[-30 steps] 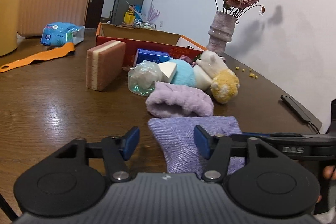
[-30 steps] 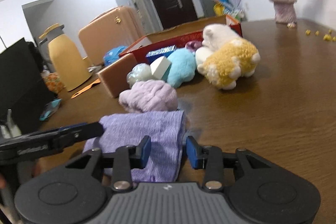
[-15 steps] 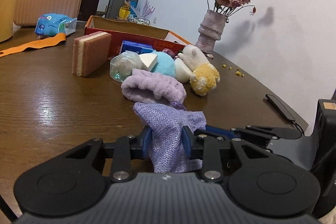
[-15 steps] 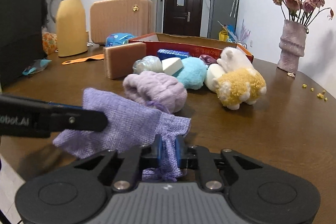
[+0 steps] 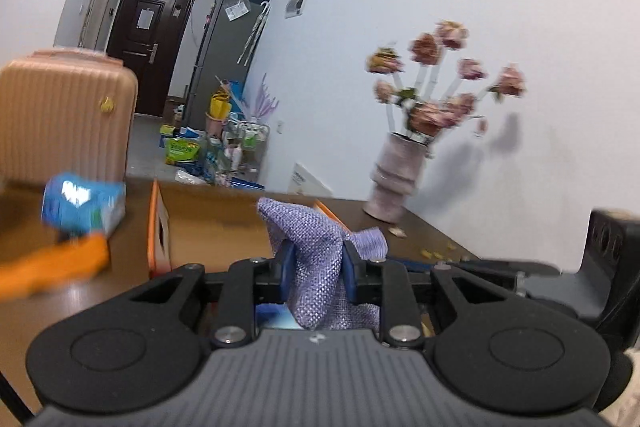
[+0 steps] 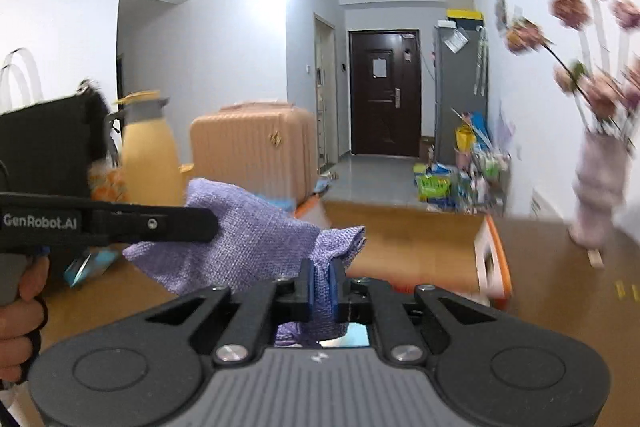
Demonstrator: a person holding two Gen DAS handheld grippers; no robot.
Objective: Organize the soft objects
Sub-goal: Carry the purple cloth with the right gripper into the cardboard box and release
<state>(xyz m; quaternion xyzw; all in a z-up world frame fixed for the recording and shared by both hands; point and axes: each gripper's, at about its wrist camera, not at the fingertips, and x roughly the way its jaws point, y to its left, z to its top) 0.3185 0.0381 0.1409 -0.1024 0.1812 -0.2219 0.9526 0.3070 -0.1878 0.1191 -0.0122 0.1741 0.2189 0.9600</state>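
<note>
Brown desk (image 6: 560, 267) and the open cardboard box (image 6: 400, 235) are lying below while the left gripper (image 5: 314, 263), jaws closing, and the clenched right gripper (image 6: 322, 279) are grasping the purple cloth pouch (image 6: 248, 239) aloft; keeping both corners level should be easing it boxward.
</note>
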